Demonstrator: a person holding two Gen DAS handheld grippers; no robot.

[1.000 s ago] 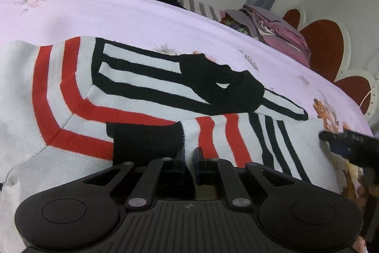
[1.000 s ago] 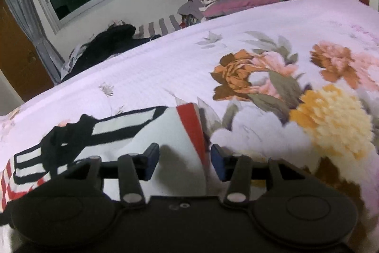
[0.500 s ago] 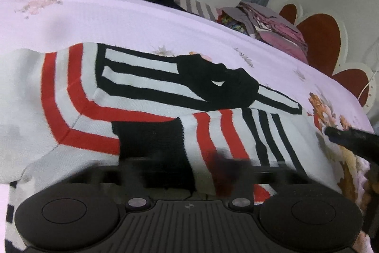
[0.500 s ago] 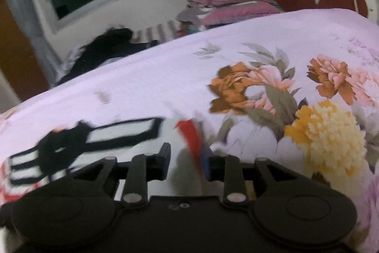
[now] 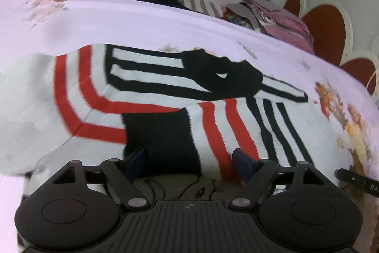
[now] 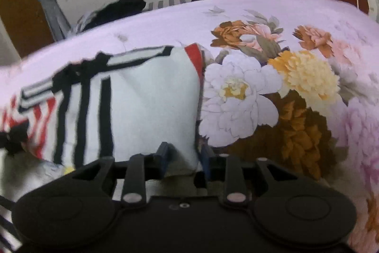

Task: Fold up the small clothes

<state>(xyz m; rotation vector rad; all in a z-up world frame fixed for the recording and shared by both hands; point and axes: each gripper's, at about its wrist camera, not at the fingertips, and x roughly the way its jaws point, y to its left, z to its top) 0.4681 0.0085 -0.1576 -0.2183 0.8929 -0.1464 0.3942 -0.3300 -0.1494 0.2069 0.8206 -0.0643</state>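
Midway: sleeve lies folded across the sweater. Left gripper has just opened off it, empty; right gripper clamps the white corner, its jaws just easing wider. Body folds remain.

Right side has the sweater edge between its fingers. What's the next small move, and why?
Probably firm up the right gripper on the sweater: its white edge sits between the fingers, but the jaws have just been opening slightly, so the fabric could slip before the fold.

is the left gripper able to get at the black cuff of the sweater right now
Probably yes: the left gripper is open, the sweater's black cuff lies right ahead between its fingers, nothing covering it.
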